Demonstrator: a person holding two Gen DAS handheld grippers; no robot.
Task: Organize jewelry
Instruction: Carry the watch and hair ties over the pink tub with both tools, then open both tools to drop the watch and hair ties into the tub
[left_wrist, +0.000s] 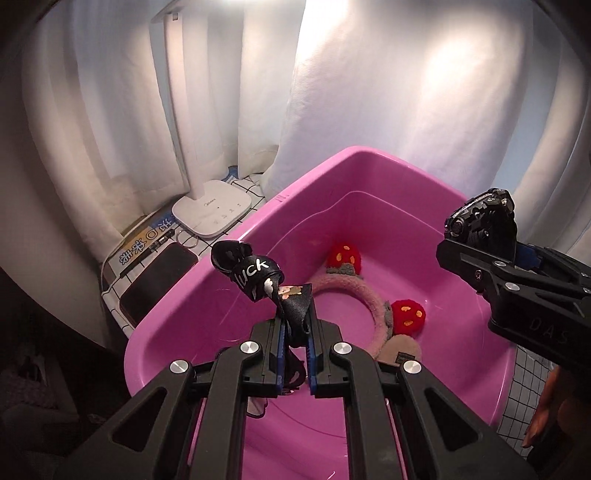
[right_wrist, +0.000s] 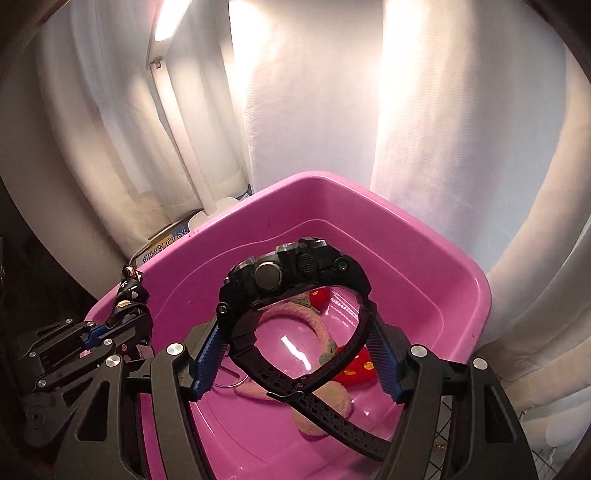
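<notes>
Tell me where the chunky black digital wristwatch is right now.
The chunky black digital wristwatch is clamped in the right gripper, held above the pink plastic tub, over the fuzzy pink headband with red mushrooms lying inside.

A home desk corner: white curtains, desk lamp, phone on checked cloth.

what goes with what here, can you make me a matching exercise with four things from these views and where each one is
Things:
1. watch
2. black printed ribbon
3. mushroom headband
4. phone

Places:
A. lying on the bottom of the pink tub
B. held in the left claw
C. on the grid-pattern cloth left of the tub
D. held in the right claw

Pairs: 1-D, 2-B, 3-A, 4-C
</notes>
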